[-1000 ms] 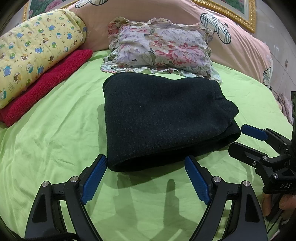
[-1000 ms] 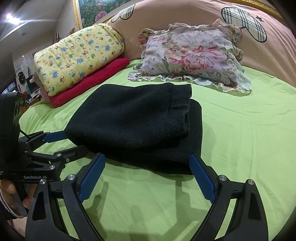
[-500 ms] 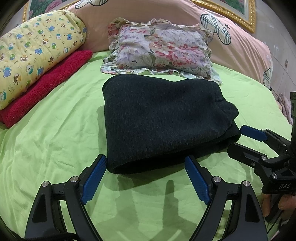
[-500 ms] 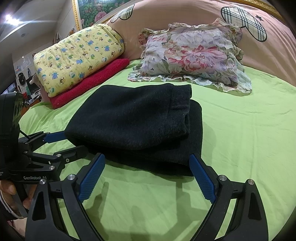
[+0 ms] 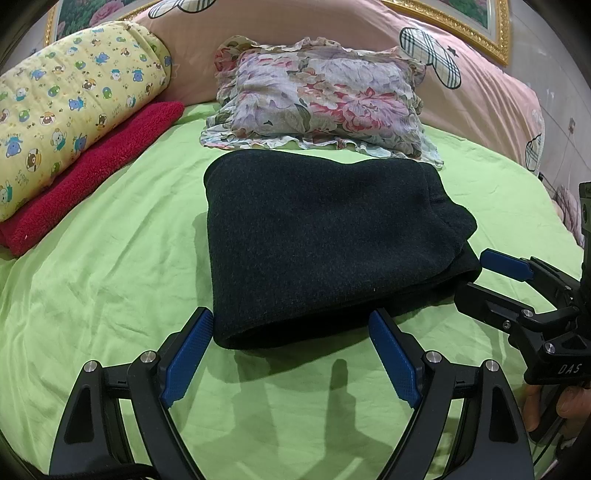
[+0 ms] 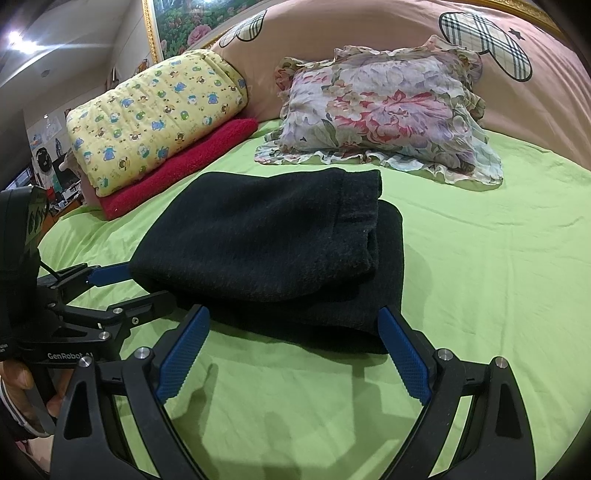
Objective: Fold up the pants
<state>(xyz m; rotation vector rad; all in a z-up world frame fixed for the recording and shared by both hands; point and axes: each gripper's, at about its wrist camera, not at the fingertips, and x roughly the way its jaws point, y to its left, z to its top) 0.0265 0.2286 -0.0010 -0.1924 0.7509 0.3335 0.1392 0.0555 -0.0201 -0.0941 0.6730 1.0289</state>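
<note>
Here, folded pants [image 5: 325,243] lie mid-frame on the bed [image 5: 110,266]; the left gripper [image 5: 291,354] and right gripper [image 6: 291,354] hover spread and empty below. A careless nudge could undo the offset top layer.

A home bedroom. A bed covered with a lime green sheet [image 5: 110,280] fills the view. At its head lie a ruffled floral pillow [image 5: 317,107], a large pink pillow with plaid bear shapes [image 6: 369,33], and a yellow cartoon-print quilt [image 6: 155,114] stacked on a folded red towel [image 6: 177,166]. A gold-framed flower painting [image 6: 177,22] hangs behind.
</note>
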